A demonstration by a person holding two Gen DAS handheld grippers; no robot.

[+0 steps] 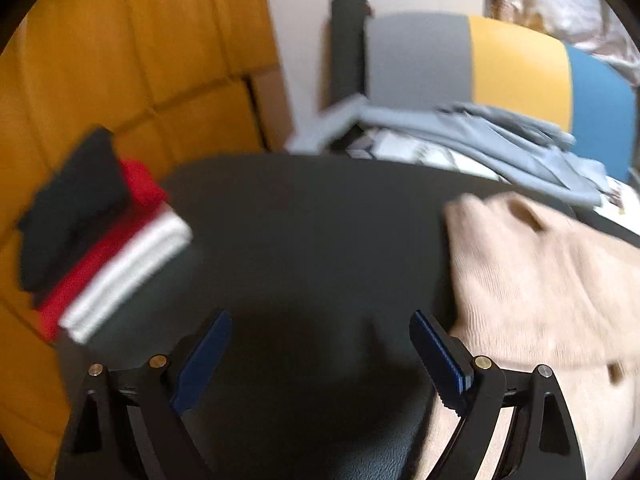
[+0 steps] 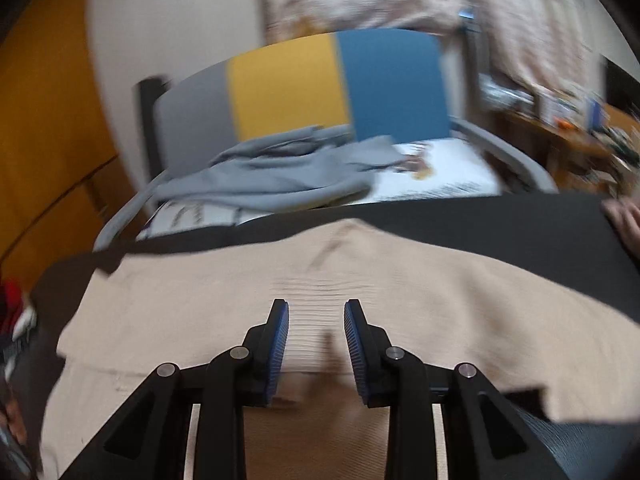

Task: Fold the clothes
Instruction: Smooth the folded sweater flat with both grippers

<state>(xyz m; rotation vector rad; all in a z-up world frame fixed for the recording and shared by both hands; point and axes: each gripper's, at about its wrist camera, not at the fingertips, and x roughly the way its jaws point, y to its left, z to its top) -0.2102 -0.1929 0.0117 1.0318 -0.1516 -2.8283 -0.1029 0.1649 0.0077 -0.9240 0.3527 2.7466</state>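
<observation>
Mostly ribbed beige knit garment (image 2: pixel 320 280), smooth black tabletop (image 1: pixel 304 216)

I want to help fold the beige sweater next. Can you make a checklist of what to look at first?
1. Left gripper fingers spread wide with nothing between them: ok.
2. Right gripper fingers apart, not pinching the beige sweater: ok.
3. Sweater lies on the black table: ok.
4. Sweater is smooth and flat: cannot tell, picture blurred.
5. Folded stack sits apart from the sweater: ok.
6. Grey garment stays off the table, on the chair: ok.
</observation>
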